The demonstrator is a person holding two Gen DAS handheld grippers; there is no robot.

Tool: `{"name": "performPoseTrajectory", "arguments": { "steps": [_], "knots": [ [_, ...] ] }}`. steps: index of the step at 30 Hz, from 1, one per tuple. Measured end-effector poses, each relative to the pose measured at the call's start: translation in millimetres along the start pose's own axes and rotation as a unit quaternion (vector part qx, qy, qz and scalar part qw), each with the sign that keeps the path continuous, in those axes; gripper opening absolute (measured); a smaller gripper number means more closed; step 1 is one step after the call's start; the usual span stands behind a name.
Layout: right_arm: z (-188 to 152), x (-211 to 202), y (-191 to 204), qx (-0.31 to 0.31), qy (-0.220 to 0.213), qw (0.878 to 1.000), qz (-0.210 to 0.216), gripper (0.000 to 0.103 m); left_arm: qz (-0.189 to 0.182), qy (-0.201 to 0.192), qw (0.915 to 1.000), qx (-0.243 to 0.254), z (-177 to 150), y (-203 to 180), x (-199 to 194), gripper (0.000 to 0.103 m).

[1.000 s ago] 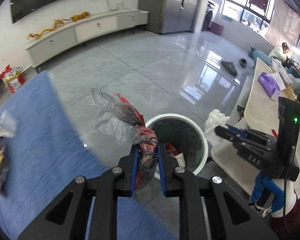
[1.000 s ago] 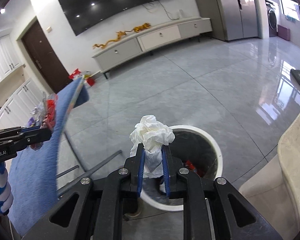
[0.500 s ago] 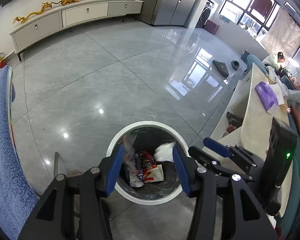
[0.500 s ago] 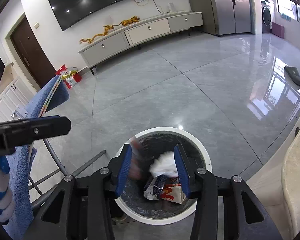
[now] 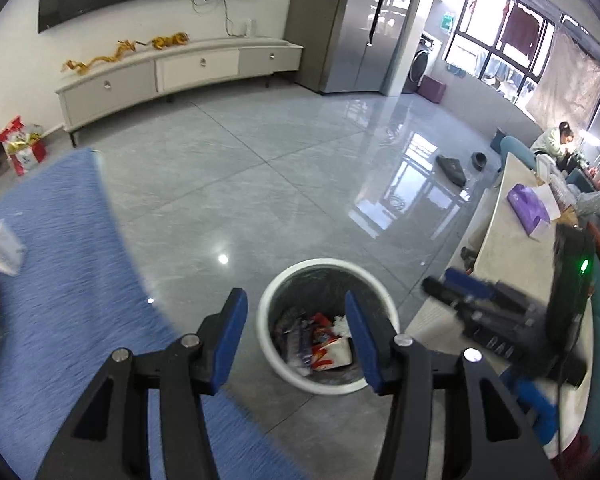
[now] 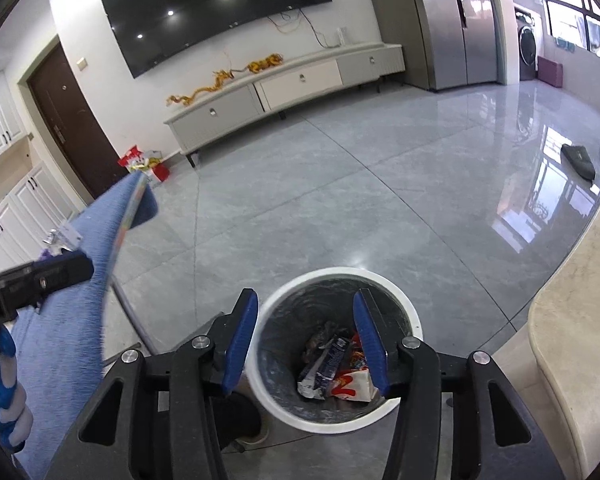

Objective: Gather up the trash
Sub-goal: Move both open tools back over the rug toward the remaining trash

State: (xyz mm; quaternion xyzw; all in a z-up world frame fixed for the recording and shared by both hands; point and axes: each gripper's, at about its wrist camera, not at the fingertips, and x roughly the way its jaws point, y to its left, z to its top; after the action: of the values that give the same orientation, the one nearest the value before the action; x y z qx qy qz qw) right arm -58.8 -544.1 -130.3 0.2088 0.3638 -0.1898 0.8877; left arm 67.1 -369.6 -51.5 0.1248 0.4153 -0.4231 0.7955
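Note:
A round white trash bin [image 5: 268, 304] stands on the grey tiled floor and holds several wrappers [image 5: 316, 340] and a white tissue. It also shows in the right wrist view [image 6: 332, 272], with wrappers [image 6: 332, 364] inside. My left gripper [image 5: 294, 334] is open and empty above the bin's near left side. My right gripper [image 6: 306, 338] is open and empty above the bin. More wrappers [image 5: 0, 244] lie on the blue cloth-covered table [image 5: 60, 280] at the left.
A pale stone counter [image 6: 572, 340] runs along the right, with a purple tissue box [image 5: 528, 208] on it. The table's metal legs [image 6: 132, 316] stand left of the bin. A TV cabinet [image 5: 180, 72] lines the far wall. Slippers [image 6: 580, 160] lie on the floor.
Both grippers opened and dropped their loads, the red-and-clear wrapper and the white tissue, into the bin. The left gripper has since swung back left toward the blue table.

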Motion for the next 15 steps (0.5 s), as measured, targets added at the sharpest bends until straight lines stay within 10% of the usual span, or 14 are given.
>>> {"name": "performPoseTrajectory", "arguments": {
  "steps": [15],
  "knots": [
    [9.0, -86.0, 92.9, -0.060, -0.065, 0.995, 0.053, 0.053, 0.113, -0.080, 0.9879, -0.070, -83.7, 103.1, -156.9, 0.049]
  ]
}}
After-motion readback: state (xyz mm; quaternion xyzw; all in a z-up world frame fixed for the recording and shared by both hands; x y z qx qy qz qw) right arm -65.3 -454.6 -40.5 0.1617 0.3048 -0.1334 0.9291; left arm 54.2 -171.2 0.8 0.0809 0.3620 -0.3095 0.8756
